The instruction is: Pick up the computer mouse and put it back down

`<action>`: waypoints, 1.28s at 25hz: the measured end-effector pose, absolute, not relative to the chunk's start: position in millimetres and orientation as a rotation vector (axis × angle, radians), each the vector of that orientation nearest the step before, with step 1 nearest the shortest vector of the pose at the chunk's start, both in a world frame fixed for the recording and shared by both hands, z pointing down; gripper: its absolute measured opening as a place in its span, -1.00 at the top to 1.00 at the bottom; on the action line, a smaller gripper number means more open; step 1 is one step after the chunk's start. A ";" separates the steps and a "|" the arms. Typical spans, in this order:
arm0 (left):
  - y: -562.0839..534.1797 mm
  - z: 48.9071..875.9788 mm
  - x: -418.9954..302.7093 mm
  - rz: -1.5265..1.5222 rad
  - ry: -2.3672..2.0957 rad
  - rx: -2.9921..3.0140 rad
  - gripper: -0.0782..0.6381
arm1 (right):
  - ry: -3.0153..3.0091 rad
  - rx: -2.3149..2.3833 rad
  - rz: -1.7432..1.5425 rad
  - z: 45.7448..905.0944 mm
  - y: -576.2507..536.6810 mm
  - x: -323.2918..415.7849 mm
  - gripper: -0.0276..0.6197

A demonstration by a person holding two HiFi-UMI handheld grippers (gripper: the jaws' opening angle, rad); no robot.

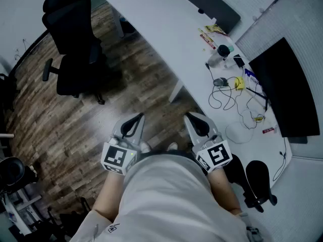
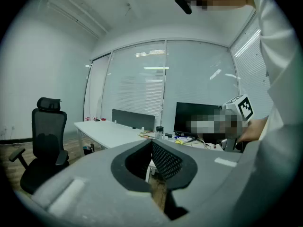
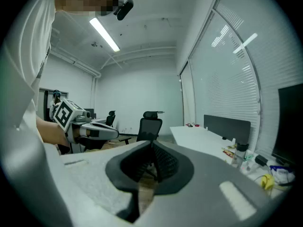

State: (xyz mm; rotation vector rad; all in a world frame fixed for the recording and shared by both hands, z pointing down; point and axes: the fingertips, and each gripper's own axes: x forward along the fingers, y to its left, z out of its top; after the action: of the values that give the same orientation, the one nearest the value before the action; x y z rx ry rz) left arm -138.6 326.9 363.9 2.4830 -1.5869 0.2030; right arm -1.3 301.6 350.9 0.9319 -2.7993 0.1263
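Note:
A small grey computer mouse with a looping black cable lies on the white desk, in front of the dark monitor. Both grippers are held close to my waist over the wooden floor, well short of the desk. My left gripper is shut, its pads meeting with nothing between them. My right gripper is likewise shut and empty. Each gripper view shows the other gripper's marker cube off to the side, and neither shows the mouse clearly.
Cables, a yellow item, a dark-capped bottle and a white oval object crowd the desk near the monitor. A black office chair stands far left on the floor, and another chair sits at my right.

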 end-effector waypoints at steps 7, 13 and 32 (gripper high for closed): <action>326.9 367.7 -165.5 0.197 -1.596 2.475 0.76 | -2.783 0.936 0.125 353.9 299.8 -23.4 0.88; 322.3 372.4 -188.3 0.180 -1.586 2.470 0.76 | -2.775 0.952 0.120 353.7 294.0 -44.0 0.88; 281.1 401.1 -211.7 0.200 -1.522 2.452 0.76 | -2.686 1.111 0.180 373.3 237.3 -35.9 0.88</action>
State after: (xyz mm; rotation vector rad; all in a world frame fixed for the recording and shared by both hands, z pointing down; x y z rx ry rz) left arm -211.7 281.1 401.1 2.4519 -1.5219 0.2001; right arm -35.9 237.3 373.3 1.1106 -2.6860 0.1804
